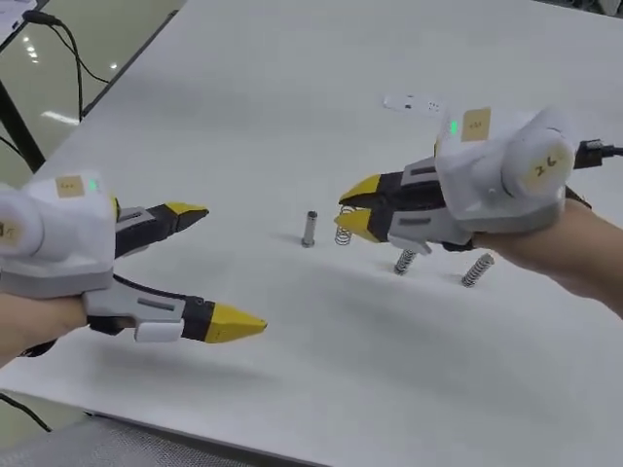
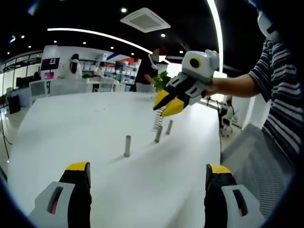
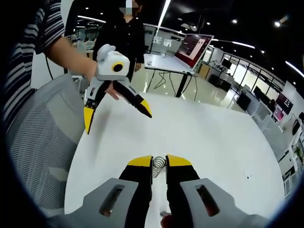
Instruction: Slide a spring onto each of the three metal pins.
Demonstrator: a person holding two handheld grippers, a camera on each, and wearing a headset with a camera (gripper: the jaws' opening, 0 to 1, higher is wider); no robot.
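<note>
the left gripper point(image 1: 229, 268) and the right gripper point(image 1: 343, 211) look alike: a bulky white shell point(image 1: 49, 238), black and grey jaws ending in pointed yellow tips point(image 1: 234, 324), and on top a small green light point(image 1: 454, 127) beside a tan square sticker point(image 1: 476, 124). the right one also carries a round yellowish label point(image 1: 545, 167) with dark marks too blurred to read, and a black cable point(image 1: 602, 150) at its back. the person wears a sleeve point(image 2: 273, 71) striped dark and white.

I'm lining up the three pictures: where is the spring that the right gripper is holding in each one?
Head view: the spring is right of centre, just right of the bare pin.
Left gripper view: upper middle, below the right gripper.
Right gripper view: bottom centre, between the jaws.
Shared landmark: the right gripper, shut on the spring.
</note>
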